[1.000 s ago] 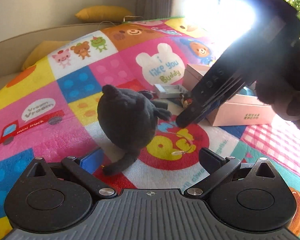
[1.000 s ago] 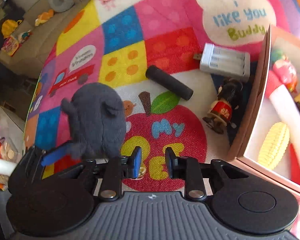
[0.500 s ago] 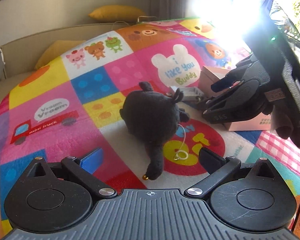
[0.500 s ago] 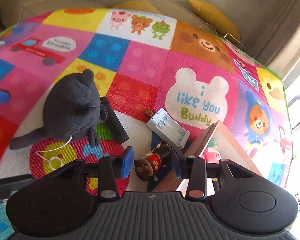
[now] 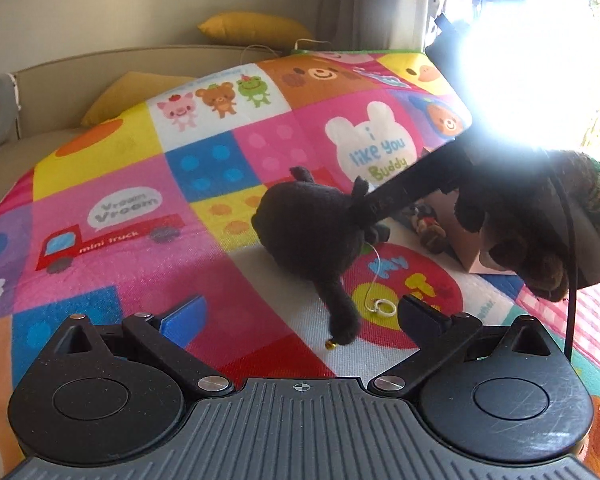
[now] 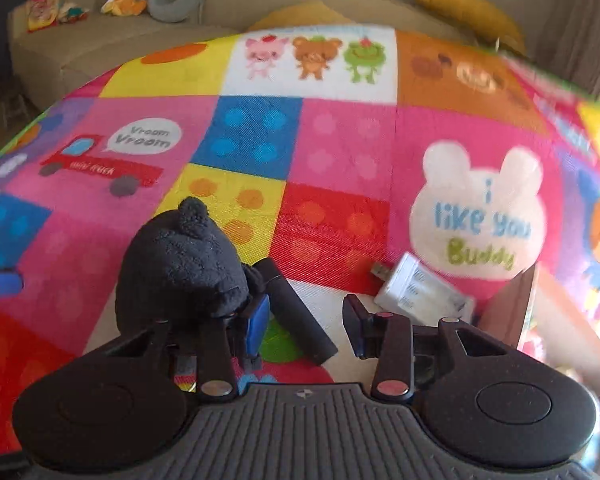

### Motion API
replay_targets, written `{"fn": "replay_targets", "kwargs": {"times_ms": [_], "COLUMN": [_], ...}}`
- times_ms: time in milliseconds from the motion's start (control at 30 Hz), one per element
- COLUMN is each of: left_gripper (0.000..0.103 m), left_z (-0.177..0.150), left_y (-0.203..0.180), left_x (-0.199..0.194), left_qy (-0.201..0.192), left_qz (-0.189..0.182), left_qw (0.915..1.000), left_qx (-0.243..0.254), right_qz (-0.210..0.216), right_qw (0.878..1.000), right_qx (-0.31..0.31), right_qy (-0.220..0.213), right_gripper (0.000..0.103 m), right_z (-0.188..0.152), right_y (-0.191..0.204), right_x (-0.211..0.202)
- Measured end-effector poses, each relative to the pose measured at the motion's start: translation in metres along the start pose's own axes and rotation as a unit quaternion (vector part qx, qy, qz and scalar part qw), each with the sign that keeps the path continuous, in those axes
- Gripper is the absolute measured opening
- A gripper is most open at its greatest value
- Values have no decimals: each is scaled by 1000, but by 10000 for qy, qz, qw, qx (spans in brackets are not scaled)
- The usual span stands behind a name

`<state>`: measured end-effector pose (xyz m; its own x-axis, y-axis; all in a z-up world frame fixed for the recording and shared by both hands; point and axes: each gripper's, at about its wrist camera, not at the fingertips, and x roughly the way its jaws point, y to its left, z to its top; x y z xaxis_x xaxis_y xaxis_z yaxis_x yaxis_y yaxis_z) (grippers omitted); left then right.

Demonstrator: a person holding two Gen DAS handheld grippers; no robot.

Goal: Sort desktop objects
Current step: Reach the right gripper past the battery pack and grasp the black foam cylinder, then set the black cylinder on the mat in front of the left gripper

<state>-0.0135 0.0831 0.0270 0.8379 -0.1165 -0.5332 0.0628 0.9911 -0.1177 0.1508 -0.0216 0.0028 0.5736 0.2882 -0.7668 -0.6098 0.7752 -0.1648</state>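
A black plush toy (image 5: 312, 232) lies on the colourful play mat (image 5: 112, 184), its tail toward my left gripper (image 5: 300, 316), which hangs open and empty just short of it. My right gripper (image 6: 306, 328) stands open over a black cylinder (image 6: 296, 316) that lies slantwise on the mat between its fingers, with no pad pressing on it. The plush (image 6: 180, 264) sits just left of the blue fingertip (image 6: 258, 326). In the left wrist view the right gripper (image 5: 380, 204) reaches down at the plush's right side, held by a gloved hand (image 5: 520, 240).
A white battery charger (image 6: 424, 292) lies right of the cylinder, beside the wall of an open cardboard box (image 6: 516, 308). A small figurine (image 5: 428, 224) stands by the box. A white ring on a string (image 5: 384, 307) trails from the plush. Sofa and cushions lie beyond the mat.
My right gripper swung left from the figurine and box to the cylinder beside the plush, and its jaws widened. My left gripper shifted a little and stayed open.
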Motion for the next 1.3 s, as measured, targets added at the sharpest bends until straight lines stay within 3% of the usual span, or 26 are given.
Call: {"fn": "replay_targets", "kwargs": {"times_ms": [100,167,300,367,600,633,700,767,800,967,1033,1100,1167,1200,1300], "left_gripper": [103,103,103,103,103,103,103,103,103,103,103,103,103,103,103], "left_z": [-2,-3,-3,-4,-8,-9,-10,-12,-14,-19,-21,-23,-24,-24,-25], "left_y": [2,2,0,-3,-14,-16,-22,-29,-32,-38,-35,-30,-27,-27,-29], "left_x": [0,0,-1,-1,-2,-2,-1,0,-1,-5,-4,-2,-3,-4,-8], "left_qy": [49,71,104,126,213,226,252,271,276,285,315,373,388,381,386], "left_qz": [-11,-22,-86,-141,-427,-492,-624,-729,-775,-845,-796,-773,-807,-816,-865], "left_qw": [10000,10000,9999,9998,9988,9984,9976,9967,9963,9956,9960,9962,9959,9959,9954], "left_qx": [-27,-41,2,52,132,133,158,215,242,295,262,180,110,105,173], "right_qz": [541,485,227,291,1400,1237,503,-407,-613,-1058,-1278,-1358,-1419,-1411,-1136], "right_qw": [9963,9965,9988,9983,9866,9898,9981,9990,9979,9901,9859,9830,9825,9829,9890], "right_qx": [584,576,289,274,284,277,155,2,-18,-2,24,-67,-218,-319,19], "right_qy": [318,358,322,422,793,643,321,203,228,918,1079,1231,1184,1141,952], "right_gripper": [42,39,17,17,17,17,18,21,21,22,32,36,36,30,27], "right_z": [6,6,-3,-12,-45,-43,-35,-24,-20,-5,-2,-3,-6,-7,-10], "right_y": [-17,-17,-8,-3,-8,-11,-15,-19,-20,-26,-27,-26,-24,-22,-27], "right_x": [16,20,6,-5,-67,-76,-86,-80,-74,-20,-4,10,16,14,-4]}}
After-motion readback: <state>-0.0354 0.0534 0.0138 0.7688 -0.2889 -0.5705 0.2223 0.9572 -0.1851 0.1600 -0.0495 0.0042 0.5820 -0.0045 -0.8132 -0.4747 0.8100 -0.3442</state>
